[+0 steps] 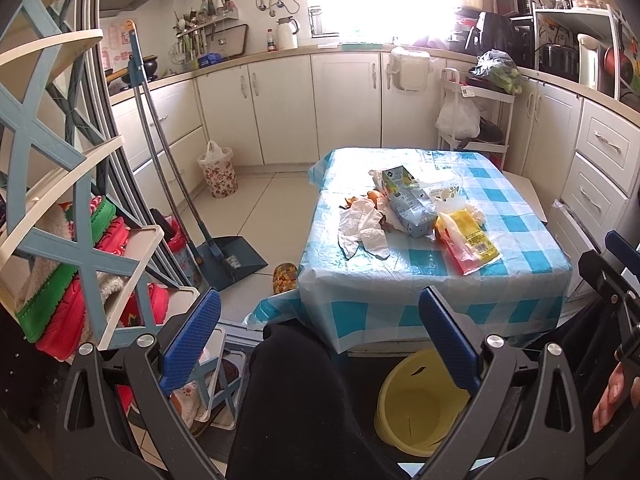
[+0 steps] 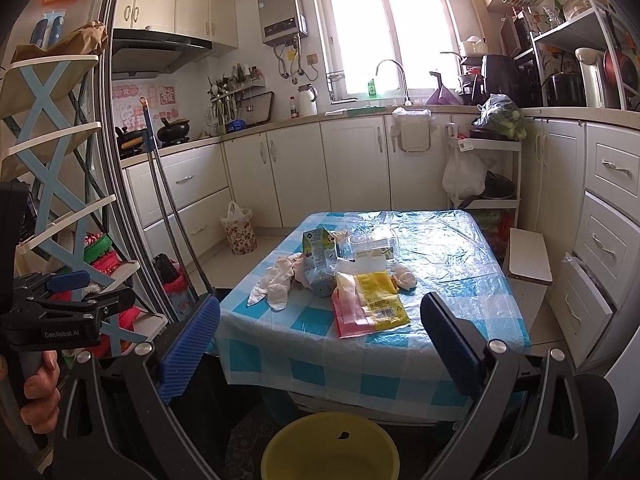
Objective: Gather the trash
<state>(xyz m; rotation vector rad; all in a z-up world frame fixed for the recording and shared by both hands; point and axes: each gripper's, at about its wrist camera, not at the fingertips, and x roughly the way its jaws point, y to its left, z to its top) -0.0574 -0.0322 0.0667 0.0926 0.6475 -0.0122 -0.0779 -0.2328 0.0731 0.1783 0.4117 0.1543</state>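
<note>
Left gripper (image 1: 320, 336) spread, empty; right gripper (image 2: 320, 340) spread, empty. Yellow bucket (image 2: 280, 452) on floor below tabletop (image 2: 460, 276) edge — looks empty. On tabletop: white tissues (image 2: 276, 280) left of milk carton (image 2: 318, 264), yellow-pink wrapper (image 2: 368, 308) just right.

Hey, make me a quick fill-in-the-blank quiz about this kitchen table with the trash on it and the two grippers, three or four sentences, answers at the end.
1. The trash lies on a table covered with a blue and white ____ cloth.
2. The bucket on the floor by the table's near edge is ____ in colour.
3. Both the left gripper and the right gripper have their jaws ____.
4. The milk carton on the table is lying on its ____.

Answers: checked; yellow; open; side
</note>
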